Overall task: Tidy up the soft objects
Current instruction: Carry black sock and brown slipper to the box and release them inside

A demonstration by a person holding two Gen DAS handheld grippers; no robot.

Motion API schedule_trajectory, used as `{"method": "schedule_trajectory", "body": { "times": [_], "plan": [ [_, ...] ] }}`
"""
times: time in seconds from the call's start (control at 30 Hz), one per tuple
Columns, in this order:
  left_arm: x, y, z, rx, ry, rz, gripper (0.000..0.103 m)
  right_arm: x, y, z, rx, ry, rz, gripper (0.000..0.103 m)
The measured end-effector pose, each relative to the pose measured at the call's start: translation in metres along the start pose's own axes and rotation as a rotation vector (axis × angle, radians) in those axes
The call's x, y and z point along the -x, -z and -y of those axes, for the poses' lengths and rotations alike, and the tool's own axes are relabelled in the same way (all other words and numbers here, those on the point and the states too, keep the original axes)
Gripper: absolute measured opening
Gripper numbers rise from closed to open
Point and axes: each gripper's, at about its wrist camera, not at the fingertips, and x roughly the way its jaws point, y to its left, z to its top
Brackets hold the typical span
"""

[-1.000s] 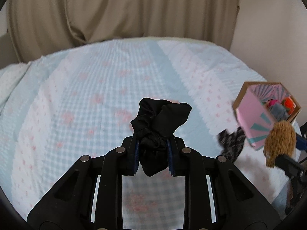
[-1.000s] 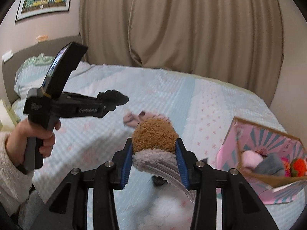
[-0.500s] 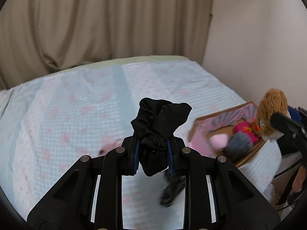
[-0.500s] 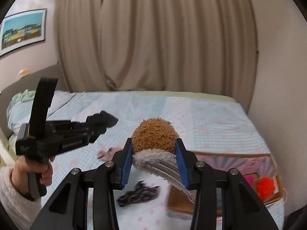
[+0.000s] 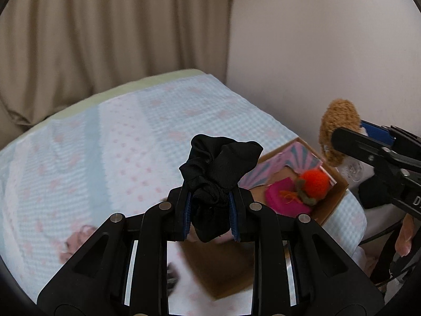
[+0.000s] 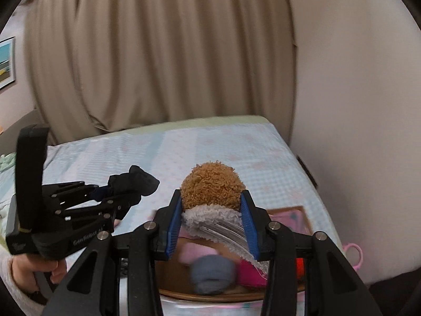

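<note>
Both grippers have swung over the cardboard box (image 5: 327, 205): left gripper (image 5: 210, 212) clamps a black scrunchie (image 5: 219, 166), right gripper (image 6: 211, 225) clamps a fuzzy brown hair clip (image 6: 211, 188); neither dropped in yet.

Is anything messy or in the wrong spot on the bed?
A little. A pink cloth thing and a dark one lie loose on the bed cover instead of in the cardboard box, too blurred to name. Nothing looks spilled or broken. The black cloth and brown fluffy toy are held in grippers.

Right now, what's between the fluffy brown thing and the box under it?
Nothing: in the right wrist view, the brown plush hangs over the box, only air between.
</note>
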Motion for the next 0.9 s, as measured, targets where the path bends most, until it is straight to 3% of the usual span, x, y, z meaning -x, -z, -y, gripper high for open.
{"method": "schedule_trajectory", "body": {
  "times": [0.27,0.6,0.63,0.67,0.7,0.73,0.77,0.8,0.83,0.9],
  "plan": [
    [-0.079,0.001,0.061,-0.027,0.017,-0.124,0.02,-0.047,0.011,0.059,-0.007,0.099,-0.128,0.039],
    [-0.122,0.027,0.066,-0.047,-0.018,-0.214,0.022,-0.094,0.039,0.086,-0.011,0.069,-0.233,0.04],
    [-0.121,0.027,0.065,-0.057,-0.015,-0.208,0.026,-0.099,0.04,0.086,-0.014,0.059,-0.251,0.042],
    [-0.119,0.028,0.065,-0.074,-0.018,-0.208,0.049,-0.103,0.041,0.083,-0.014,0.048,-0.266,0.044],
    [-0.119,0.029,0.067,-0.11,-0.027,-0.223,0.092,-0.106,0.042,0.082,-0.013,0.04,-0.282,0.051],
    [-0.118,0.031,0.068,-0.13,-0.042,-0.229,0.102,-0.11,0.042,0.081,-0.017,0.033,-0.301,0.062],
    [-0.116,0.033,0.068,-0.151,-0.08,-0.221,0.103,-0.111,0.044,0.081,-0.026,0.03,-0.307,0.071],
    [-0.112,0.036,0.065,-0.16,-0.096,-0.199,0.103,-0.112,0.046,0.081,-0.035,0.026,-0.305,0.096],
    [-0.112,0.038,0.063,-0.164,-0.098,-0.2,0.103,-0.113,0.047,0.081,-0.044,0.025,-0.299,0.103],
    [-0.113,0.042,0.056,-0.157,-0.089,-0.214,0.103,-0.112,0.049,0.081,-0.051,0.023,-0.286,0.103]
  ]
}}
